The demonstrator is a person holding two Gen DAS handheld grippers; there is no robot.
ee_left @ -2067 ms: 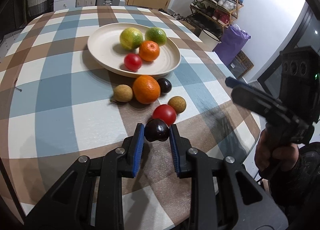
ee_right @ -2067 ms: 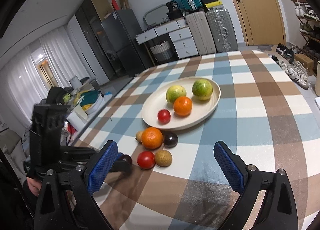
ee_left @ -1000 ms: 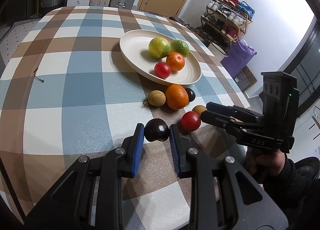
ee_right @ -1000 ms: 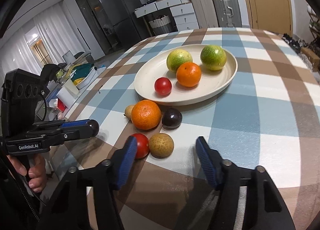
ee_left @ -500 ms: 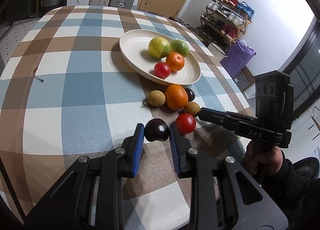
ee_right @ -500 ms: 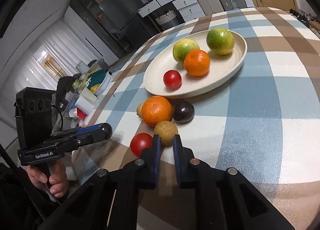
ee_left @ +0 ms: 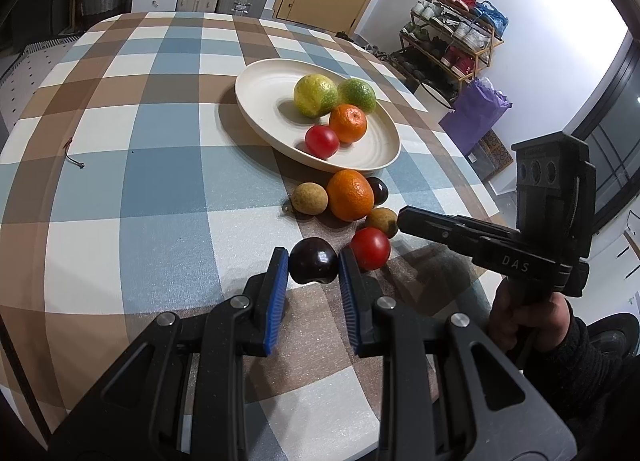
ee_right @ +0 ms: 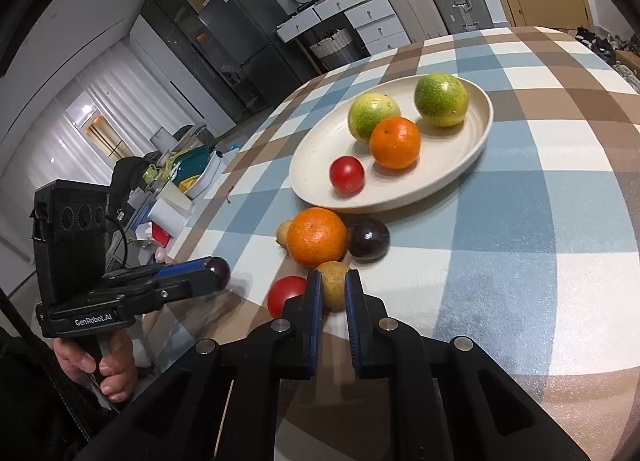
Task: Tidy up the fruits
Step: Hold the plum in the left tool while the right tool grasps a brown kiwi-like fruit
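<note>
Nearest, the left gripper (ee_left: 313,265) pinches a dark plum (ee_left: 313,266) just above the checked table (ee_left: 168,197), while only the right wrist view shows the right gripper (ee_right: 333,291) clamped on a brown fruit (ee_right: 333,284), with the plate (ee_right: 316,157) farther off.

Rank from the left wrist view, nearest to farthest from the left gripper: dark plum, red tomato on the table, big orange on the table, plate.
1. Dark plum, clamped between the left gripper pads.
2. Red tomato, on the table just right of the right pad.
3. Big orange, farther ahead, slightly right.
4. Plate, beyond the orange, farthest.
</note>
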